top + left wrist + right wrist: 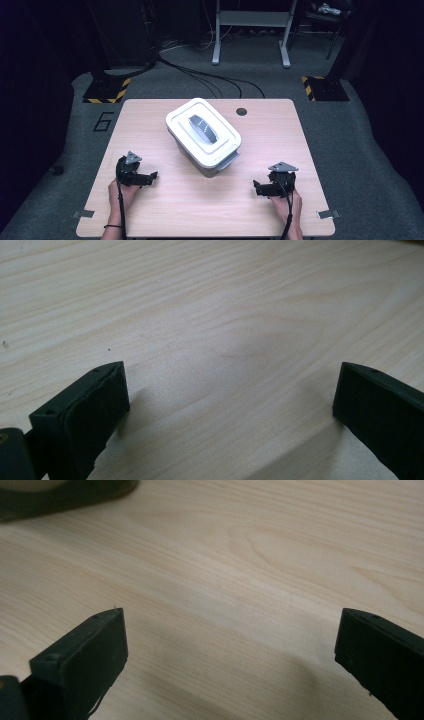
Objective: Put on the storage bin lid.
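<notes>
- My left gripper (150, 176) rests low on the table (150, 115) at the near left, jaws spread wide with nothing but bare wood between them.
- My right gripper (257, 186) sits at the near right, jaws equally released and empty, pointing inward toward the middle.
- The white lidded box (203, 135) stands at the middle of the table, turned at an angle, its lid seated and a grey handle (202, 127) lying flat along the top. It is well apart from both of my grippers, lying between them and farther away.
- In the right gripper view a dark edge, likely the box's base (65, 497), shows at the far upper left, clear of my jaws.
- Risk, as I judge it: the box sits skewed, so if I come in from one side alone I could push it round or slide it across the smooth wood instead of gripping it.
- Risk: the lid rim overhangs the body; a jaw catching only that lip could pop the lid loose or slip off.
- Risk: the flat handle gives little to get under; a shallow pinch may skid off it.
- Writing: a large "6" (103, 122) is marked on the grey floor beyond the table's left edge. I can read no brand or label on the box.
</notes>
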Demonstrator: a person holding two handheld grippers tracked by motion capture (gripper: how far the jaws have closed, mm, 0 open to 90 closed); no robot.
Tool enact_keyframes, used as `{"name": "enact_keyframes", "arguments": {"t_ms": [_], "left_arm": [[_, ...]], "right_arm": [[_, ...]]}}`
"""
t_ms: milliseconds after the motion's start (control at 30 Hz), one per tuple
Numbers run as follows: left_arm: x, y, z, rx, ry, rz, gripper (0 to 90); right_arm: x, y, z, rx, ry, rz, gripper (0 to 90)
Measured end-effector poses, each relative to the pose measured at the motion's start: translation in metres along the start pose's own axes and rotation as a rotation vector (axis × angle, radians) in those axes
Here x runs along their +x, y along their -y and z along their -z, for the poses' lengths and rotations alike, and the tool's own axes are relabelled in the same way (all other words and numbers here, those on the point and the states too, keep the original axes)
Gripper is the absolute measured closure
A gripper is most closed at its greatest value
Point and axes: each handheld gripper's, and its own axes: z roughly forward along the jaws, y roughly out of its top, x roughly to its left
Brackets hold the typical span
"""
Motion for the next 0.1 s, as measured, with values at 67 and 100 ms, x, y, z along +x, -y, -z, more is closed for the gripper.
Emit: {"name": "enact_keyframes", "arguments": {"t_ms": [67, 100], "left_arm": [[0.0001, 0.0000, 0.0001, 0.000, -0.001, -0.002, 1.2], [0.0000, 0.0000, 0.0000, 0.000, -0.001, 0.000, 1.2]], "right_arm": [[-0.0005, 0.0033, -0.0037, 0.027, 0.007, -0.006, 0.0], [-0.0015, 0.0048, -0.0056, 0.032, 0.006, 0.006, 0.0]]}}
